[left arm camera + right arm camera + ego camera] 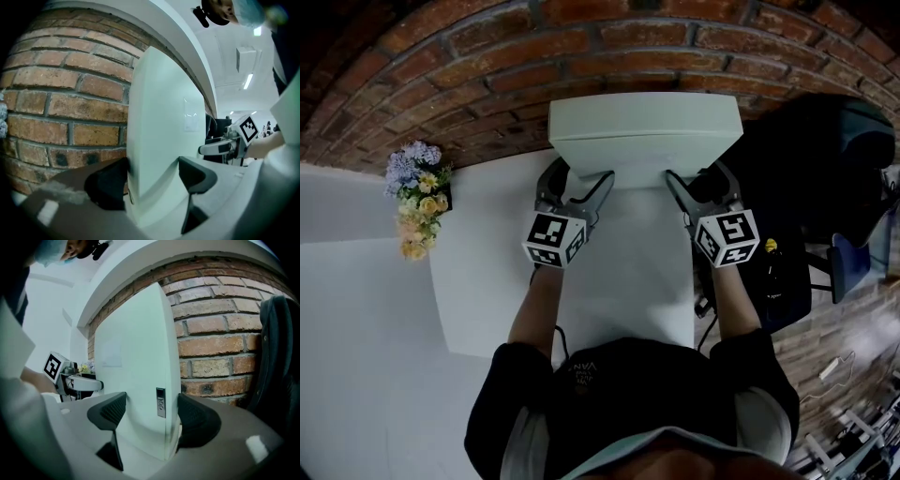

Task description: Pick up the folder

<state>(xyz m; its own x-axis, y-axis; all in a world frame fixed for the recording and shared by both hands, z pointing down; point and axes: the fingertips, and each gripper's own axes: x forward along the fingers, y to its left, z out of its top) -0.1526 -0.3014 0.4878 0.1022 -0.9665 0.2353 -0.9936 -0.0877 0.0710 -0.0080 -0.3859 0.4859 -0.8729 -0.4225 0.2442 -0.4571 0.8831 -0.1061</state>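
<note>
While the left gripper (581, 178) and right gripper (696, 176) each pinch one end of the folder (642, 127) in their jaws at the tabletop's (628, 277) far edge, uneven lifting could twist its smooth faces loose.

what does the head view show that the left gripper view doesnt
Only the head view: the black-and-white marker cube on the left tool, both of the person's forearms, and the white tabletop.
Only the left gripper view: that tool's jaws close up, one against each face of the pale green box folder, the folder's small rectangular label, and the ceiling strip lights.
Both: the folder, the red brick wall, and the right tool.
</note>
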